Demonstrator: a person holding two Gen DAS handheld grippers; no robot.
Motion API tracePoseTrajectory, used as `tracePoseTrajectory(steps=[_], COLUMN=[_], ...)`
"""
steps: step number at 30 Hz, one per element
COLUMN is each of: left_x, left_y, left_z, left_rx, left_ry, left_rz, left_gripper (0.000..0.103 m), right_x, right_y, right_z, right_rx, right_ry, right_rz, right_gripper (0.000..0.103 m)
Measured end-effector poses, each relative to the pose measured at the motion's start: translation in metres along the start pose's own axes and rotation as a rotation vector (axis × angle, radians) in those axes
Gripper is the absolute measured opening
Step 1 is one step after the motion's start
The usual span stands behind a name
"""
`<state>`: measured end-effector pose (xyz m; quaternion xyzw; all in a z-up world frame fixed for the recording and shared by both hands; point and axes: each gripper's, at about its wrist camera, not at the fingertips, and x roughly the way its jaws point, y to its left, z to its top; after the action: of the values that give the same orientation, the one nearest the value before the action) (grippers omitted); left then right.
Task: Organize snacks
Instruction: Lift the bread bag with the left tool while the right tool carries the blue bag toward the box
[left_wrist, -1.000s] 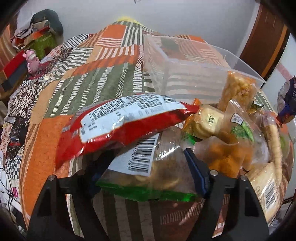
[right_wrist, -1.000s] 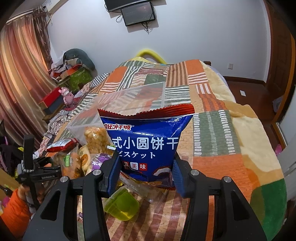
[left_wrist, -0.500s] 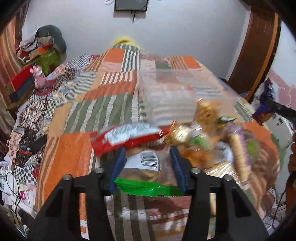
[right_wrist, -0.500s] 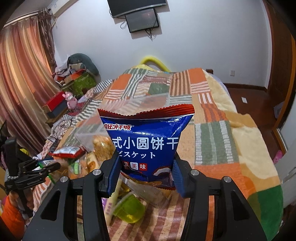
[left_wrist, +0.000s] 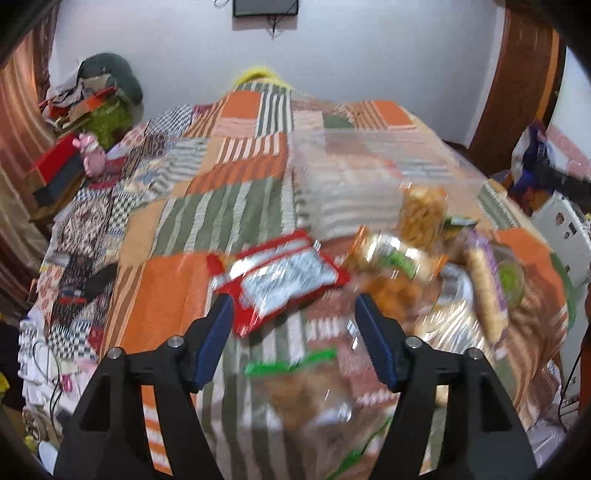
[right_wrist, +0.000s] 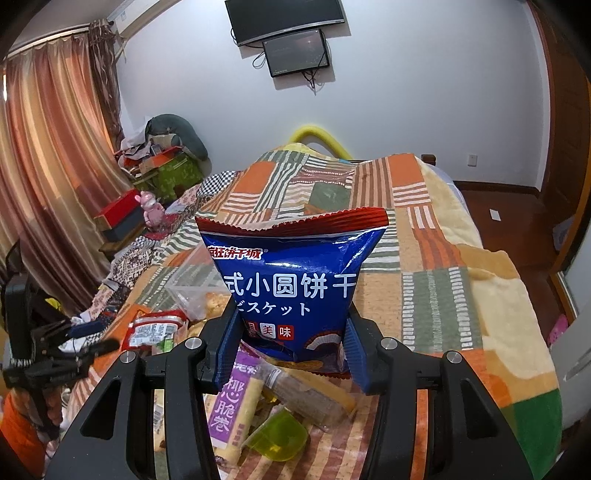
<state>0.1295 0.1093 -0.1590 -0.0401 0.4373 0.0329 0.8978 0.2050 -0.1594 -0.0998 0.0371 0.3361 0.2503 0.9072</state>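
My right gripper (right_wrist: 291, 350) is shut on a blue biscuit bag (right_wrist: 291, 280) and holds it upright above the snack pile. My left gripper (left_wrist: 293, 332) is open and empty, raised over the bed. Below it lies a blurred clear packet with green edges (left_wrist: 303, 387). A red packet (left_wrist: 277, 277) lies just ahead of its fingers. Several more snack packets (left_wrist: 424, 258) lie to the right. A clear plastic bin (left_wrist: 369, 184) stands behind them. The left gripper also shows at the left edge of the right wrist view (right_wrist: 74, 350).
The patchwork bedspread (left_wrist: 166, 277) covers the bed. A purple roll packet (right_wrist: 232, 406) and a green jelly cup (right_wrist: 280, 439) lie under my right gripper. Boxes and a pink toy (left_wrist: 90, 151) sit at the bed's left side.
My left gripper has opened and let go of the green-edged packet, which now lies below it; the gripper has risen and pulled back. My right gripper has lifted the blue bag higher.
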Motion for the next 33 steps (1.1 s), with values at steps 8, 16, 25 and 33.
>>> tracePoseTrajectory(steps=[8, 16, 25, 33], left_x=[0.013, 0.043, 0.004, -0.021], left_y=[0.009, -0.008, -0.002, -0.013], left_z=[-0.048, -0.06, -0.027, 0.045], left_rx=[-0.107, -0.102, -0.081, -0.051], left_ry=[0.13, 0.165, 0.025, -0.163], left_rz=[-0.095, -0.088, -0.044, -0.07], left_gripper=[0.08, 0.055, 0.051, 0.051], right_x=[-0.003, -0.01, -0.014, -0.006], right_y=[-0.001, 0.005, 0.001, 0.001], right_z=[0.0, -0.004, 0.002, 0.02], right_rx=[0.008, -0.012, -0.018, -0.024], right_ry=[-0.008, -0.007, -0.025, -0.062], right_rz=[-0.001, 0.002, -0.013, -0.022], right_gripper=[0.047, 0.047, 0.047, 0.047])
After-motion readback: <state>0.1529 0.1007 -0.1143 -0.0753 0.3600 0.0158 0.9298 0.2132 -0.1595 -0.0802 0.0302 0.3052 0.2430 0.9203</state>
